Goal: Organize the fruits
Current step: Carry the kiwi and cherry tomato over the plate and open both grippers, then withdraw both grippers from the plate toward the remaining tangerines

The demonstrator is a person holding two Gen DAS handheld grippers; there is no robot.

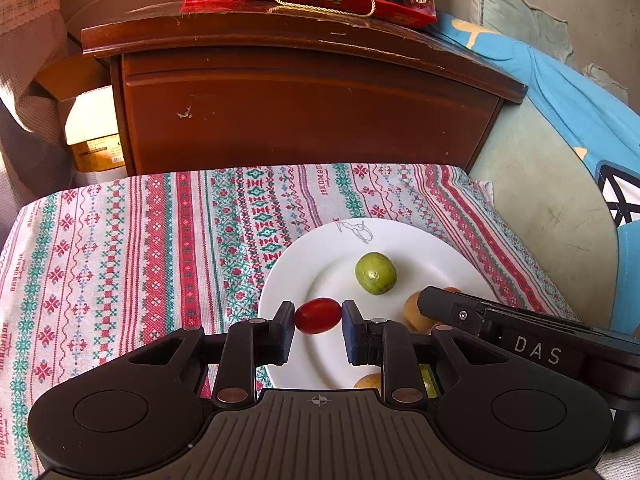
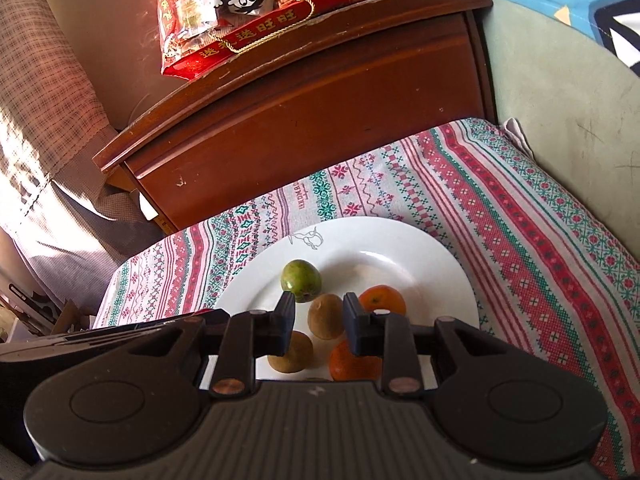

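Between my left jaws (image 1: 318, 316) sits a small red tomato (image 1: 318, 315), clamped at its two ends and hanging just over the white plate (image 1: 420, 240). It looks light, smooth and thin-skinned, so I judge a gentle hold across its middle is safest; harder pressure could split it. My right jaws (image 2: 319, 312) stand slightly apart, gripping nothing, with a brown fruit (image 2: 326, 318) showing beyond their gap, an orange (image 2: 382, 300) to their right and a green fruit (image 2: 301, 280) just past their left finger.
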